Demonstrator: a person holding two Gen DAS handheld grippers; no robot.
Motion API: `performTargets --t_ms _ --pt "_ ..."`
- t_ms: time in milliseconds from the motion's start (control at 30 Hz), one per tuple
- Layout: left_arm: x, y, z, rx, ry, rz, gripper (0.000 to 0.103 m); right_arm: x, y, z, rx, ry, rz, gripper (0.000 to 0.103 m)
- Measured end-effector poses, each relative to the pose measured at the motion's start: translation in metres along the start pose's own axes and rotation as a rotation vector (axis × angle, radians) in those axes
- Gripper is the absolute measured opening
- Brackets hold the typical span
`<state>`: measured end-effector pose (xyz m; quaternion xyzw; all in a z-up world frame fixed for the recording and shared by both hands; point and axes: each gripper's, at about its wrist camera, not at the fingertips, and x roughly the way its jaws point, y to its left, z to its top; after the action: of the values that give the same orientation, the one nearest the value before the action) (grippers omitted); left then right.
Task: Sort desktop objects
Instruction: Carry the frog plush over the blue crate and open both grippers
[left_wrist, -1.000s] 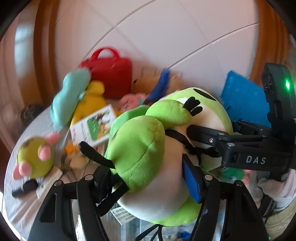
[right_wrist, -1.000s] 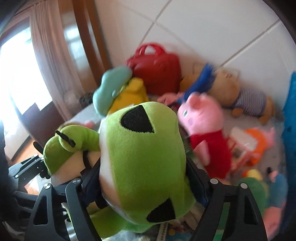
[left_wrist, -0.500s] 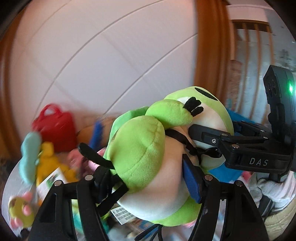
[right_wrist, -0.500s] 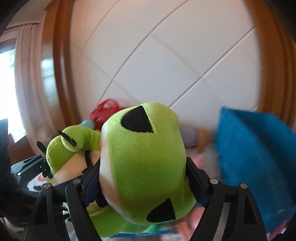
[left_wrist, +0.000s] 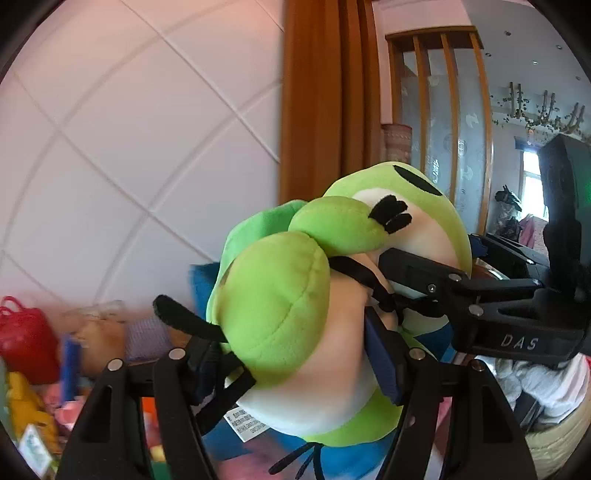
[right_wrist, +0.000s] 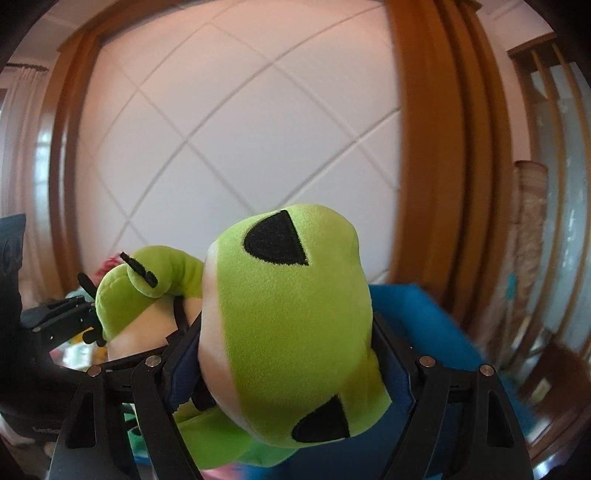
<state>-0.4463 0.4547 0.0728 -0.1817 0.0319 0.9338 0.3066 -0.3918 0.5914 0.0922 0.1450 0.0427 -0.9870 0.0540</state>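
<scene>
A big green and cream frog plush (left_wrist: 295, 306) hangs in the air, held by both grippers at once. My left gripper (left_wrist: 295, 365) is shut on its body; the blue pads press into the belly and a black strap. My right gripper (right_wrist: 288, 365) is shut on the frog's head (right_wrist: 295, 314), pads squeezing both sides. In the left wrist view the right gripper (left_wrist: 424, 280) reaches in from the right onto the head. The left gripper (right_wrist: 74, 317) shows at the left edge of the right wrist view, by the frog's arm.
A white quilted wall panel (left_wrist: 129, 147) with a brown wooden frame (left_wrist: 314, 99) fills the background. Low left lie a red bag (left_wrist: 22, 336), a yellow toy (left_wrist: 22, 402) and other plush toys. A blue cushion (right_wrist: 424, 325) sits behind the frog.
Both grippers have lifted the frog up and swung it to the right. The toy pile has slid down and left out of view; the wall, wooden frame and room beyond have come in.
</scene>
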Motion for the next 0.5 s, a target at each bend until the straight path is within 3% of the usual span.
performTargets --t_ms 167,267,400,500 --pt "0.087 -0.070 0.016 -0.017 0.132 -0.015 0.068 0.022 -0.102 -0.015 0.032 0.081 -0.014 0.081" --pt "0.137 -0.092 0.003 -0.022 0.271 0.001 0.068 0.042 -0.143 -0.042 0.075 0.184 0.008 0.081" --pt "0.187 -0.106 -0.025 -0.033 0.449 0.033 0.068 0.073 -0.183 -0.089 0.141 0.357 0.074 0.081" --pt "0.204 -0.111 -0.035 -0.023 0.496 0.062 0.071 0.092 -0.188 -0.114 0.161 0.418 0.109 0.079"
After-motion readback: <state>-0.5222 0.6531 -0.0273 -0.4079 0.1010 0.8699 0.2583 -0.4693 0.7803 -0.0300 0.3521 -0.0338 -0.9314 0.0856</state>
